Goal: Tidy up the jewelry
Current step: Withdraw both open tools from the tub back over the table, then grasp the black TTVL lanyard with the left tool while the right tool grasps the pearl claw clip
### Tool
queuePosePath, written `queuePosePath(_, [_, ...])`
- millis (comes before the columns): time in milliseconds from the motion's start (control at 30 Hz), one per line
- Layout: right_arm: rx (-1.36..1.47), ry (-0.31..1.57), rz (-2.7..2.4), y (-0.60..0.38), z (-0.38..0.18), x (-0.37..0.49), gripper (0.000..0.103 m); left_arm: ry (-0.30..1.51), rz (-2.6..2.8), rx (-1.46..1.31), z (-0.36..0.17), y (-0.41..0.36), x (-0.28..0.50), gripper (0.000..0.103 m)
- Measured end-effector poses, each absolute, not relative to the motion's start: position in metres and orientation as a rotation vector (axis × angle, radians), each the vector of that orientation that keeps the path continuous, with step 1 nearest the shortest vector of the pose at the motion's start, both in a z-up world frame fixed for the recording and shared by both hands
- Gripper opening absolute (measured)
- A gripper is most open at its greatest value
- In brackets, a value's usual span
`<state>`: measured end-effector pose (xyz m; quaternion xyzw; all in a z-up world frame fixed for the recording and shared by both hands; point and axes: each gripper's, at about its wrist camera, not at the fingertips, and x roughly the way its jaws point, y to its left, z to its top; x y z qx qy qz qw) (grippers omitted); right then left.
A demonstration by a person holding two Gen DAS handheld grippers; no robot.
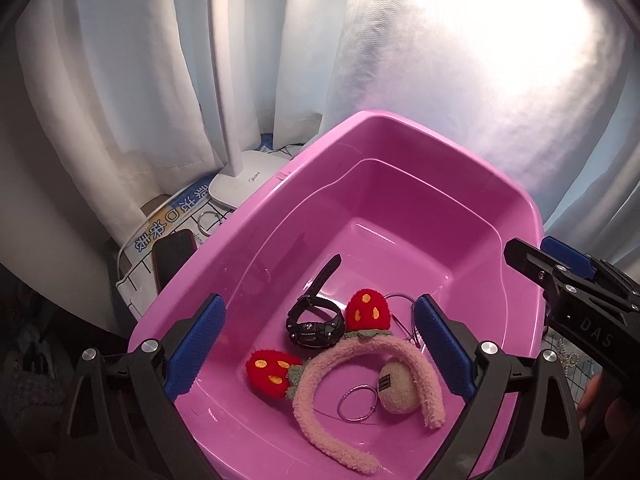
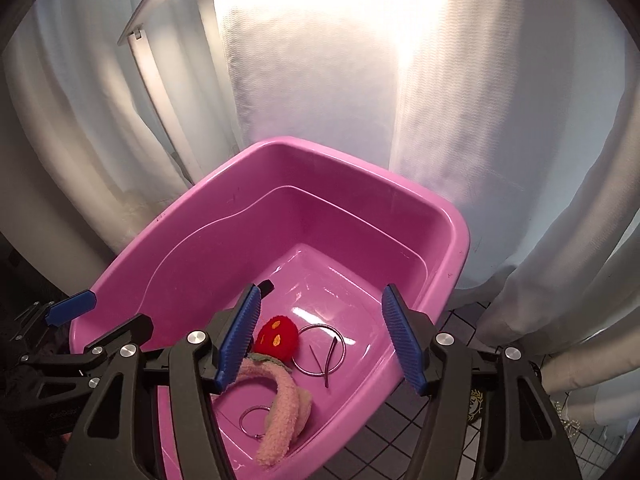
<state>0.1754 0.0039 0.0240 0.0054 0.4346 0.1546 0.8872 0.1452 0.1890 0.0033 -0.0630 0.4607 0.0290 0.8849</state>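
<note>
A pink plastic tub holds a fuzzy pink headband with two red strawberry plushes, a black wristwatch, a key ring with a beige plush charm, and a thin metal bangle. My left gripper is open and empty above the tub's near end. My right gripper is open and empty over the tub; it also shows in the left wrist view.
A white lamp base and pole stand left of the tub, beside a black phone and a metal ring on a printed cloth. White curtains hang behind. A beaded piece lies on the grid-patterned surface at right.
</note>
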Motion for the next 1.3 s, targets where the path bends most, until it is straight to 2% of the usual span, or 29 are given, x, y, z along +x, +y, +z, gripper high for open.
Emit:
queuePosePath(267, [0.128,0.748,0.264,-0.081,0.046,0.094,0.063,0.84,-0.042,-0.102,0.043,0.141,0.113,0.094])
queuePosePath(567, [0.236,0.8,-0.032,-0.225,0.004,0.016,0.063,0.817,-0.318,-0.027,0.054,0.013,0.086,0.095])
queuePosePath(900, [0.31,0.88,-0.176,-0.314,-0.057,-0.011,0.063,0.93,-0.401,0.086,-0.018,-0.102,0.089,0.095])
queuePosePath(1300, [0.312,1.043,-0.134,-0.327,-0.145,0.043,0.063,1.071,-0.334,0.135,-0.125,-0.138,0.142,0.095])
